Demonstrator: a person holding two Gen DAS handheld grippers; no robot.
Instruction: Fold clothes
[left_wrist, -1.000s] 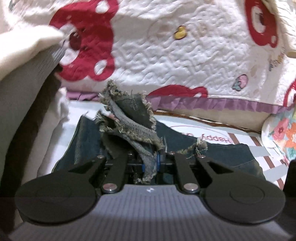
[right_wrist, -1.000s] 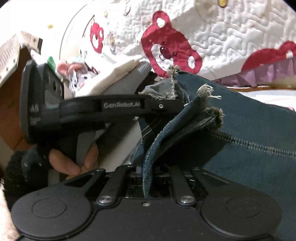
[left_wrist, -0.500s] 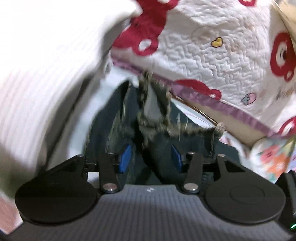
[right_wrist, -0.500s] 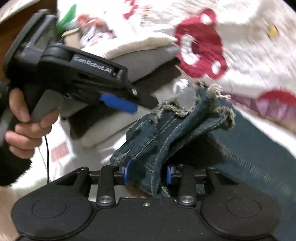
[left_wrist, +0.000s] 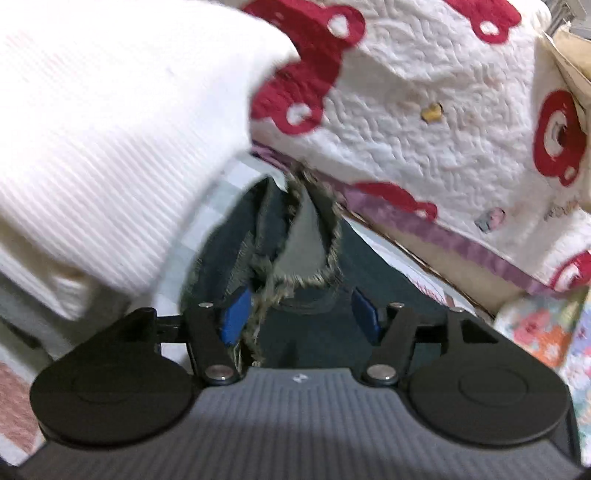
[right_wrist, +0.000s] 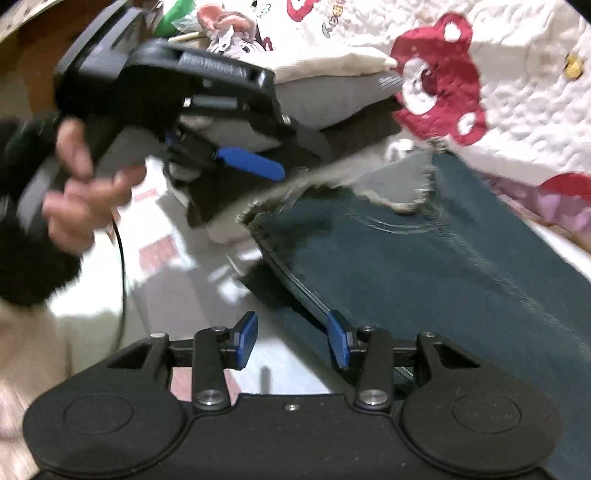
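Both tongs, left (left_wrist: 299, 317) & right (right_wrist: 291, 341), are now spread wide w/ nothing gripped; a sec ago each was clamped on frayed denim hems. Jeans (right_wrist: 424, 266) were dropped flat on the white surface (right_wrist: 207, 258), hems doubled over, so a fold appears laid. Bear-print quilt (left_wrist: 424, 92) is seen behind; stacked clothes (left_wrist: 110, 129) at left.

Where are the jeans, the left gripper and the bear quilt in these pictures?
jeans (right_wrist: 424, 266): right wrist view, on the flat dark denim.
left gripper (left_wrist: 301, 314): left wrist view, midway between its blue fingertips.
bear quilt (left_wrist: 443, 122): left wrist view, on the white stitched cloth between the red bears.
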